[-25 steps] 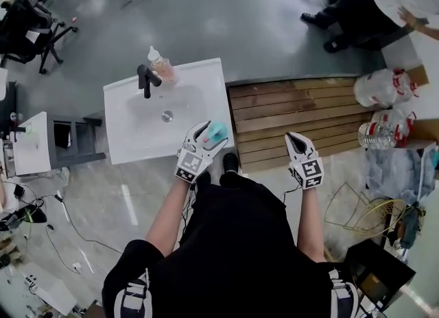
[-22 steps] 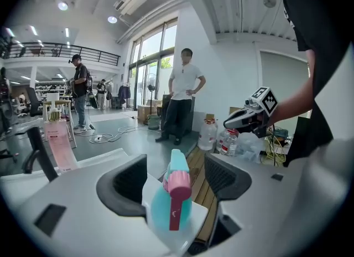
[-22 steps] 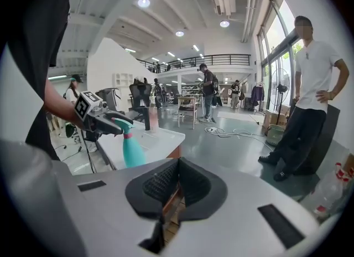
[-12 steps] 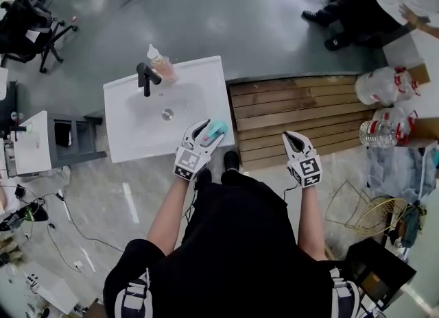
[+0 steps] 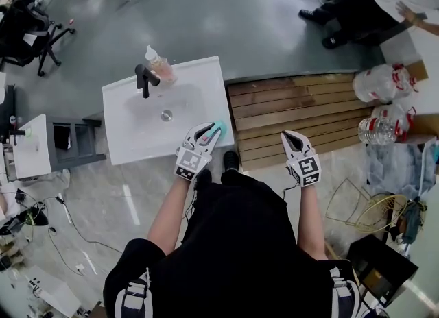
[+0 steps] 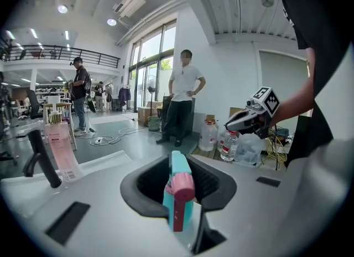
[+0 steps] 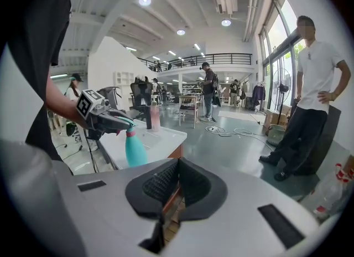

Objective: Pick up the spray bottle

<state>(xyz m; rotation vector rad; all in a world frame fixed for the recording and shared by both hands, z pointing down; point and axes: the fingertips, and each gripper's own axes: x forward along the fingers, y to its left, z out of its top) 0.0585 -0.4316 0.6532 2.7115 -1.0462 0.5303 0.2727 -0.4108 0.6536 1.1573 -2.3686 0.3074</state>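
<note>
A teal spray bottle (image 5: 219,128) with a pink trigger stands upright on the near right corner of the white sink counter (image 5: 134,142). My left gripper (image 5: 210,131) is at its head, and its jaws are closing with the sprayer head (image 6: 178,192) between them, the pads pressing its sides. In the right gripper view the bottle's body (image 7: 134,149) stands on the counter below the left gripper (image 7: 113,122). My right gripper (image 5: 291,137) hovers over the wooden platform, off to the right, with its jaws together and nothing in them (image 7: 178,186).
A black faucet (image 5: 143,77) and a pink soap bottle (image 5: 159,65) stand at the sink's far edge. A slatted wooden platform (image 5: 295,107) adjoins the sink on the right, with water jugs (image 5: 384,87) beyond. A small cabinet (image 5: 31,144) is at left. A person (image 6: 182,103) stands across the room.
The left gripper's jaws have narrowed from wide open onto the spray bottle's head. Both hands have stayed where they were.
</note>
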